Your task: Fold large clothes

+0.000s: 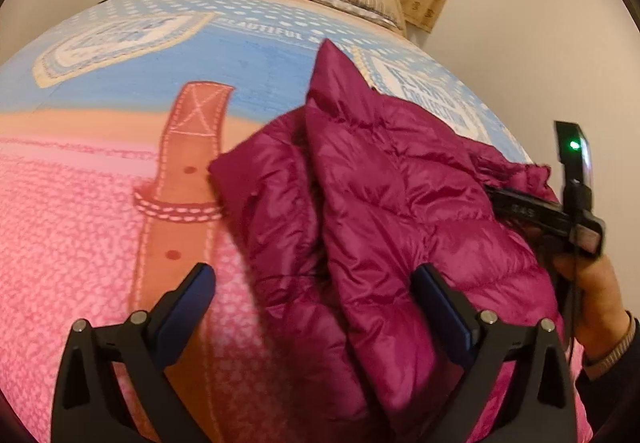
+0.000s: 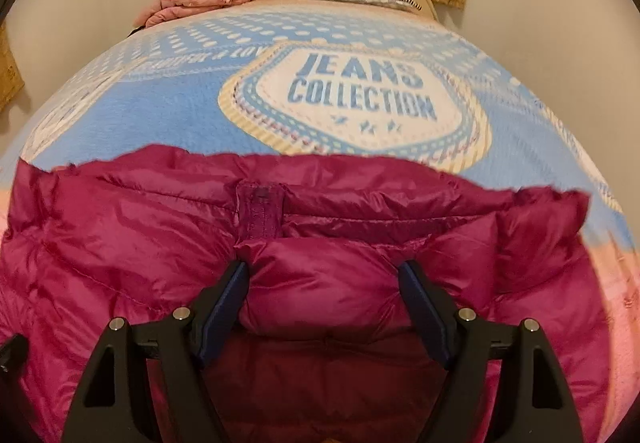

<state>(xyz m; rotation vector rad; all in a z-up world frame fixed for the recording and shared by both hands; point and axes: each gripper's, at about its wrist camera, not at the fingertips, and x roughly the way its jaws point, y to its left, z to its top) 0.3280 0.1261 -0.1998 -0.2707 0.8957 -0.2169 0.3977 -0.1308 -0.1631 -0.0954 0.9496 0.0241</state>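
Lying on bedspread: one jacket.

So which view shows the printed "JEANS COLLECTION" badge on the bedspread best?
Right wrist view: the badge sits centred, its lettering fully legible. In the left wrist view, the magenta jacket covers part of it, at the edge and distorted.
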